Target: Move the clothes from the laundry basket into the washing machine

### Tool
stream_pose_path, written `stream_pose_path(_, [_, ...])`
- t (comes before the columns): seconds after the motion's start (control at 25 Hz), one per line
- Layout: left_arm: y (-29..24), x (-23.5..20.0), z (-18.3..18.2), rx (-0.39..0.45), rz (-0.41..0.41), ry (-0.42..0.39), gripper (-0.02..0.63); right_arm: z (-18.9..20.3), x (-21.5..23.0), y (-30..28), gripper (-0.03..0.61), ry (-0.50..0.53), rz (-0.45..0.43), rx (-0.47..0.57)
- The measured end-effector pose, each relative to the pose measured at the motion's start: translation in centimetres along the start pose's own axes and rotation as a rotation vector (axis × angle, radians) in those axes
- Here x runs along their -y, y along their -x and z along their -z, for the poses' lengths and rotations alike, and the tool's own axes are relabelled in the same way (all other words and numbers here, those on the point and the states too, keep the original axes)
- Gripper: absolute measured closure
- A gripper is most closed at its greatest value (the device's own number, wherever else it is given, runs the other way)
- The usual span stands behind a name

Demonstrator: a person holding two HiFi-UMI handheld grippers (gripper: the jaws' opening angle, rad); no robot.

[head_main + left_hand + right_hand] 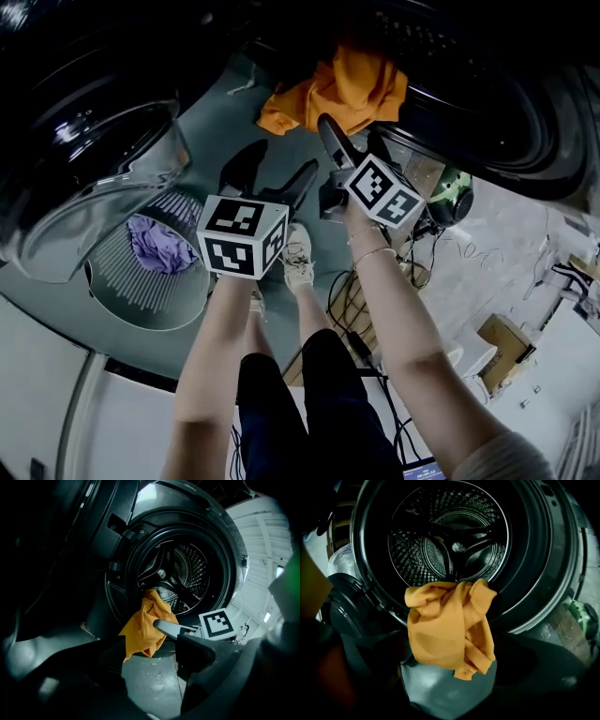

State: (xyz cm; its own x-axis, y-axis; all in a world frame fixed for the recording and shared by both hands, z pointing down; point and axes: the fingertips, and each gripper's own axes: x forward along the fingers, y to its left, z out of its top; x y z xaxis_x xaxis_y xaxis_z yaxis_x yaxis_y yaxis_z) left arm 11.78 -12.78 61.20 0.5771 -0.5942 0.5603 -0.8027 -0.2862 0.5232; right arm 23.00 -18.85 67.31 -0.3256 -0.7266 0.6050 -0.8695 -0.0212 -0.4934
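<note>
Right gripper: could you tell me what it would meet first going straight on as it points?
Probably the orange garment hanging over the washer rim, centred between its open jaws; depth is unclear.

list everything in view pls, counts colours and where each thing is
washing machine: 1, dark, straight ahead, opening uncovered
door: 1, dark ring with clear glass, swung open at left
orange garment: 1, orange, draped over the opening's lower rim, hanging out
laundry basket: 1, pale grey, on the floor beside the door
purple garment: 1, purple, inside the basket
green object: 1, green, right of the machine, kind unclear
cardboard box: 1, brown, far right
shoes: 2, pale, below the grippers
left hand-held gripper: 1, black, jaws apart, nothing between them
right hand-held gripper: 1, black, jaws wide apart before the orange garment, not gripping it
</note>
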Motion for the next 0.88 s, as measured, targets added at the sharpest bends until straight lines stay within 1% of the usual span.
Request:
stream_pose_path(0.16, [-0.5,-0.1,0.5,-0.005,0.011,-0.006,0.268,0.9,0.6,-2.0,-0.012,-0.036,-0.030,-0.009])
stream_pose_path(0.32, [-0.6,-0.6,1.3,-0.016,0.011,-0.010,0.268,1.7,2.2,-3.2,-0.012,-0.055,-0.018,-0.022])
stream_pose_path(0.36, [-0.6,-0.8,1.5,-0.017,0.008,-0.009,0.268,1.7,2.5,-3.3,0.035,-0.048,-0.017,-0.026])
stream_pose_path(0.4, [-0.6,-1.0,1.7,-0.017,0.004,-0.004,0.268,1.6,2.6,-3.4,0.096,-0.032,-0.024,-0.030])
stream_pose_path(0.52, [-0.7,-1.5,1.9,-0.013,-0.009,0.015,0.268,1.2,1.6,-3.4,0.301,0.018,-0.076,-0.042])
stream_pose_path(0.56, [-0.6,-1.5,1.9,-0.011,-0.010,0.019,0.268,1.0,1.2,-3.2,0.359,0.023,-0.091,-0.041])
stream_pose_path(0.64, [-0.6,-1.4,1.7,-0.009,-0.011,0.022,0.270,0.5,0.5,-2.5,0.447,0.022,-0.108,-0.028])
stream_pose_path(0.72, [-0.5,-1.0,1.3,-0.006,-0.009,0.024,0.271,-0.4,-0.1,-1.3,0.483,0.030,-0.125,0.001])
stream_pose_path(0.88, [-0.3,-0.2,0.4,0.002,0.001,0.024,0.272,-3.7,-1.9,1.5,0.500,0.059,-0.158,0.096])
